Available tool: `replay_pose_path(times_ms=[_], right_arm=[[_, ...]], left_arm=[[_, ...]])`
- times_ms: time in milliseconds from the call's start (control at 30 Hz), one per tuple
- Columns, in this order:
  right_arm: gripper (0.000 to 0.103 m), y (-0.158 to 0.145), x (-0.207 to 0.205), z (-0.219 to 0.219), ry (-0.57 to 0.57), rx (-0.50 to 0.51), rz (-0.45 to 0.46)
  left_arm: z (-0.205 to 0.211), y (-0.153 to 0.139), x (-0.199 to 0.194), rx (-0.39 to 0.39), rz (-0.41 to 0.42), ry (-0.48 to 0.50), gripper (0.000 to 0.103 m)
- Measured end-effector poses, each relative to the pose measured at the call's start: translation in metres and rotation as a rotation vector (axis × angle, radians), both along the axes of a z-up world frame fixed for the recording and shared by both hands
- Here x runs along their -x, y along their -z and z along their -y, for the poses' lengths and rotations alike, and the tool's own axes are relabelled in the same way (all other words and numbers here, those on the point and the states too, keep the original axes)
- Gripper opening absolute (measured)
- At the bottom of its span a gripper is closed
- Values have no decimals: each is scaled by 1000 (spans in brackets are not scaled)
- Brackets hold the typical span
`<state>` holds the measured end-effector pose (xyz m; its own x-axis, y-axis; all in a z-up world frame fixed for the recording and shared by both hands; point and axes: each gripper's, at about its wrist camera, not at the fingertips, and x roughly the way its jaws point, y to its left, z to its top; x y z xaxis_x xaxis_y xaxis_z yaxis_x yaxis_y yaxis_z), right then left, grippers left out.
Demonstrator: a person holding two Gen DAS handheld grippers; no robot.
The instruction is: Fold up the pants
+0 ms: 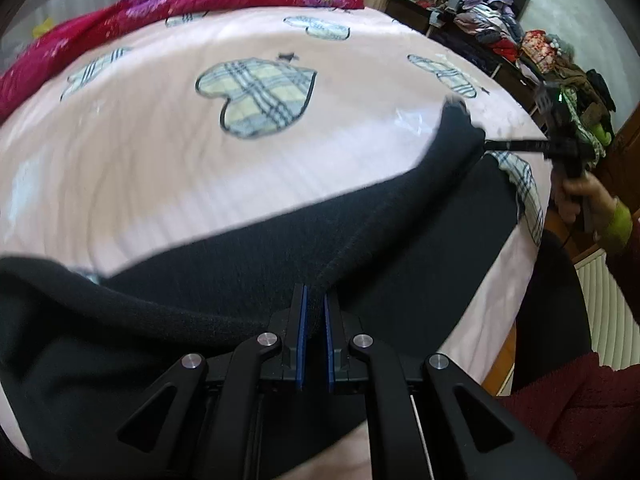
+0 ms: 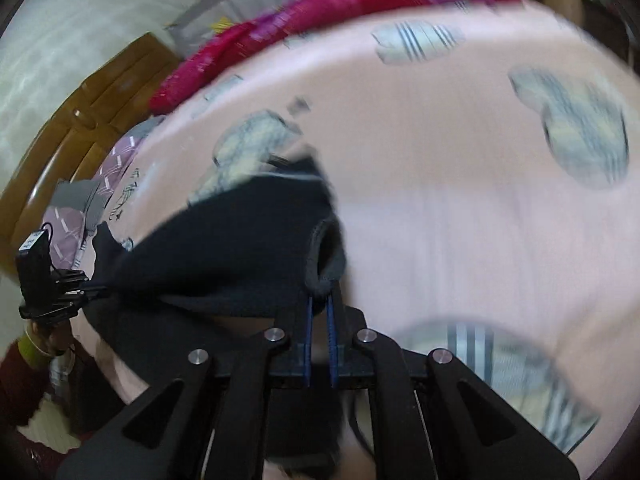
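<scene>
The bed (image 1: 120, 168), under a pink sheet with plaid hearts, carried the black pants (image 1: 248, 280) along its near edge. The left hand-held gripper (image 1: 315, 300) was clenched on a raised fold of the pants; the right hand-held gripper (image 2: 320, 300) pinched a hem. A red blanket (image 1: 180, 4) lay across the far side.

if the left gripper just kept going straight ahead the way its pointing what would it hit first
The left gripper already has its jaws shut on the black pants, so that cloth fills the line first. Beyond the raised fold lies the pink bedsheet with its plaid hearts, probably next, though depth is unclear.
</scene>
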<state>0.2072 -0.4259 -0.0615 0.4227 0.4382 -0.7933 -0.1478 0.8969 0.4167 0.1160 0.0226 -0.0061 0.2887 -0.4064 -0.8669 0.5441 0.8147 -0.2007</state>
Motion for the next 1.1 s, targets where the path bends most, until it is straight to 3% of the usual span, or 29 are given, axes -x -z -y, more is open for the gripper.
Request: replay_pose_path(times_ms=[100,200,233,267,333,400,467,533,667,767,800,833,867,900,933,1000,1100], right_arm=[[10,23,17,8,90,86,-67],[17,15,21,14,119,2,-34],[32,11,19,12,111,-13,-25],[58,6,14,7,95,-32,-19],[76,-5,6,-1,77,-48,7],[76,-14,-9,-9,49,-65,30],[76,-13,-31,-20,19,-58,-26],[76,-7,-50,-24,-17,-20,-80],[76,9,-85,-31,-110,2,-160],[76,20,-100,-43,-193,-2,-213],[75,23,-102,-48,-216,8,-223],[65,25,-103,-52,-236,26,-228],[37,27,-102,-57,-260,51,-222],[23,28,-102,-60,-278,61,-220],[9,28,-103,-63,-285,73,-215],[4,21,-101,-60,-284,106,-171],[4,-2,-92,-49,-267,92,-61]], left_arm=[[-3,7,10,-3,-12,-27,7],[-7,5,14,12,-20,-77,14],[-9,5,14,16,-28,-97,17],[-12,4,13,27,-48,-128,20],[-20,4,9,67,-106,-183,36],[-30,2,6,100,-140,-244,43],[-39,-1,-1,142,-191,-295,47],[-48,-1,-11,182,-244,-338,60],[-75,13,-47,310,-425,-521,62],[-90,18,-66,412,-481,-628,64],[-90,18,-71,398,-482,-647,64],[-89,20,-76,370,-483,-658,62],[-86,23,-81,338,-488,-664,59],[-81,25,-85,294,-481,-666,41],[-80,27,-86,266,-469,-663,8],[-77,28,-84,241,-449,-654,7],[-84,16,-71,294,-375,-658,6]])
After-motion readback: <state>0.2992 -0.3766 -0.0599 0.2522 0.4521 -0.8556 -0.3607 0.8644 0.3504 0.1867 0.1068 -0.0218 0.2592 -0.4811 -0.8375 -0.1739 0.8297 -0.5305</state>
